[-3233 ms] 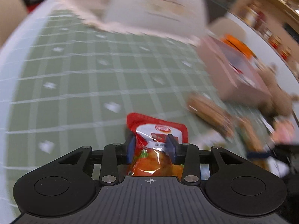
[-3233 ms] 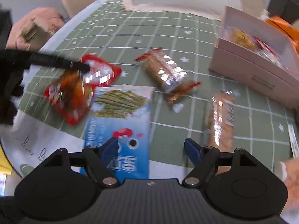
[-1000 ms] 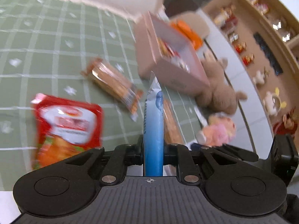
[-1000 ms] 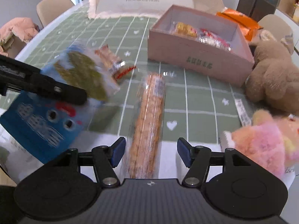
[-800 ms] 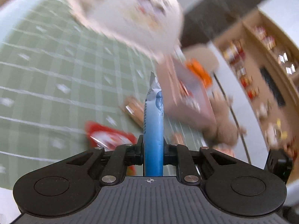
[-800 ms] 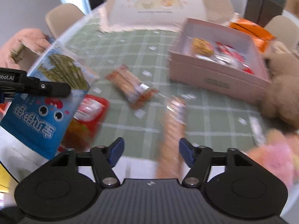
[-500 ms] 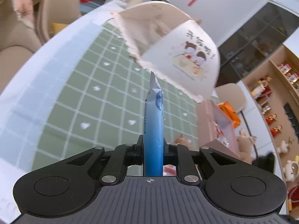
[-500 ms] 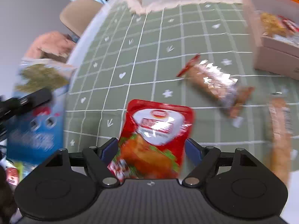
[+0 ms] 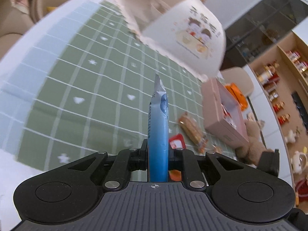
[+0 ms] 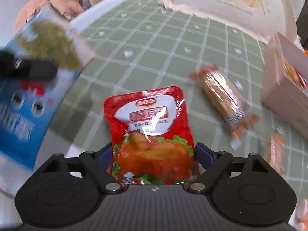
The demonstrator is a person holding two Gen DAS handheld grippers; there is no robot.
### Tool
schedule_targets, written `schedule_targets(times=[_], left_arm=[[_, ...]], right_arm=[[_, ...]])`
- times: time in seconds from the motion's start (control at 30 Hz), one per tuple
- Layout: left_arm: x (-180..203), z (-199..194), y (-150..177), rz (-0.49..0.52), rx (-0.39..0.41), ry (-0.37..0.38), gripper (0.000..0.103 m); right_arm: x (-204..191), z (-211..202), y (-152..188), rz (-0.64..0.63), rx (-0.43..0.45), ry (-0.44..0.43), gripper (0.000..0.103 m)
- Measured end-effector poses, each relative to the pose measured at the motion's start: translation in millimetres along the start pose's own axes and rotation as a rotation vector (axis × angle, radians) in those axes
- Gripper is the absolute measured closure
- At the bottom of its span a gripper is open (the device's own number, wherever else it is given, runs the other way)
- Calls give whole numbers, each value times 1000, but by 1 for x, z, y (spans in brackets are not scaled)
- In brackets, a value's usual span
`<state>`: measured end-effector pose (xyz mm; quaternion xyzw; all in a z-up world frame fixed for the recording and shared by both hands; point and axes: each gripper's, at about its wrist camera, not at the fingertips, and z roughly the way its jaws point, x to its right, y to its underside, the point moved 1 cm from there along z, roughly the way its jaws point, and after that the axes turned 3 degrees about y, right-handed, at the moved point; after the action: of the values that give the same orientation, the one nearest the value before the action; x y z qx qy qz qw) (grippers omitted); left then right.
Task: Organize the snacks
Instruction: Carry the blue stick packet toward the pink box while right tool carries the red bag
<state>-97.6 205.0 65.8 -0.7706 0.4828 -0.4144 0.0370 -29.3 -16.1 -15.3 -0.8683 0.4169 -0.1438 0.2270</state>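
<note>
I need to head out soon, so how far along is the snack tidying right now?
Partly done. A few snacks already sit in the pink box. In hand: the left hand-held gripper is shut on the blue packet; the right hand-held gripper is opening around the red pouch. Left: that pouch and the cracker pack on the table.

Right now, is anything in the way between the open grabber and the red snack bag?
Nothing visible. The red snack bag lies flat on the green tablecloth, already between the fingers of the right gripper, whose jaws are opening. The biscuit pack lies off to one side, clear of them.
</note>
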Motion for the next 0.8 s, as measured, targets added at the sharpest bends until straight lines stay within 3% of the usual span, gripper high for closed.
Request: schedule_targets(times=[0.13, 0.3, 0.47, 0.57, 0.63, 0.7, 0.8], left_arm=[[15, 18, 0, 34, -44, 41, 85], [31, 34, 2, 67, -81, 65, 85], [37, 40, 11, 66, -107, 59, 85], [33, 41, 17, 43, -114, 51, 85], [30, 42, 20, 26, -121, 50, 85], [29, 43, 23, 17, -131, 46, 85], [30, 48, 25, 26, -154, 44, 85]], right_arm=[[30, -11, 26, 30, -2, 11, 13], [49, -16, 42, 43, 11, 15, 2], [50, -8, 33, 10, 56, -8, 0], [47, -3, 20, -2, 36, -11, 0], [43, -4, 16, -24, 26, -12, 7], [37, -14, 16, -53, 26, -16, 34], [37, -32, 15, -45, 47, -23, 52]])
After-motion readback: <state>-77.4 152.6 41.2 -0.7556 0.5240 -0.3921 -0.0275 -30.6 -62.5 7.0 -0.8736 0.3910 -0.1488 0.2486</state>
